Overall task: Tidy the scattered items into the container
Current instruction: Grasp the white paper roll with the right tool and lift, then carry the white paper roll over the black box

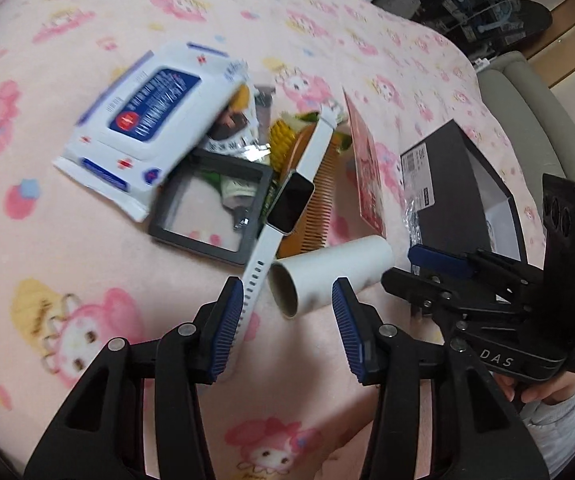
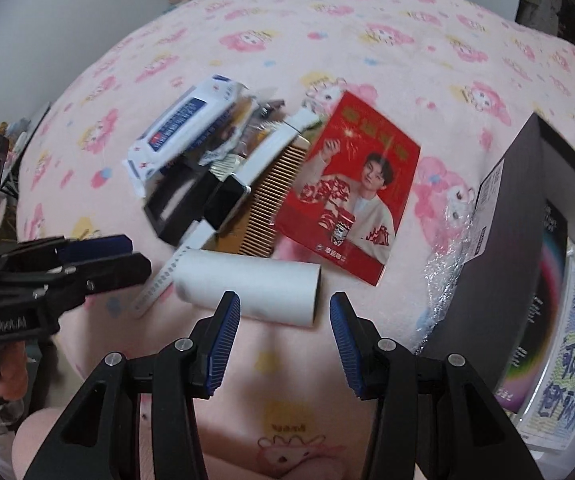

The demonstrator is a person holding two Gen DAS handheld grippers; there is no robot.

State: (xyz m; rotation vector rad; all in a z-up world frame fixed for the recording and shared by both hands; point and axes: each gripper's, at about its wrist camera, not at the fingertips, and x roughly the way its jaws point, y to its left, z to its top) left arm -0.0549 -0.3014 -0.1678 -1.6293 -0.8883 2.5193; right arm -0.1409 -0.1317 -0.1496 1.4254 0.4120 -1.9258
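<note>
A heap of items lies on the pink cartoon blanket (image 1: pixel 87 280): a white wet-wipes pack (image 1: pixel 139 120) (image 2: pixel 183 128), a black frame case (image 1: pixel 207 204) (image 2: pixel 167 208), a white smartwatch (image 1: pixel 289 200) (image 2: pixel 223 200), an orange comb (image 1: pixel 315 200) (image 2: pixel 267 200), a yellow brush (image 1: pixel 283 136) and a red photo card (image 1: pixel 367 172) (image 2: pixel 355 184). A white cardboard roll (image 1: pixel 327 272) (image 2: pixel 247 280) lies nearest. My left gripper (image 1: pixel 287 292) (image 2: pixel 107 258) is open just short of the roll's end. My right gripper (image 2: pixel 285 304) (image 1: pixel 419 272) is open too, just before the roll's side. The open black box (image 1: pixel 459 188) (image 2: pixel 519 240) stands to the right.
Crinkled clear plastic (image 2: pixel 443 264) lies against the box's near side. A printed picture (image 2: pixel 563 356) shows inside the box. Beyond the bed's far right edge are a grey seat (image 1: pixel 527 92) and slippers on the floor (image 1: pixel 487 0). A hand (image 1: pixel 535 388) holds the right gripper.
</note>
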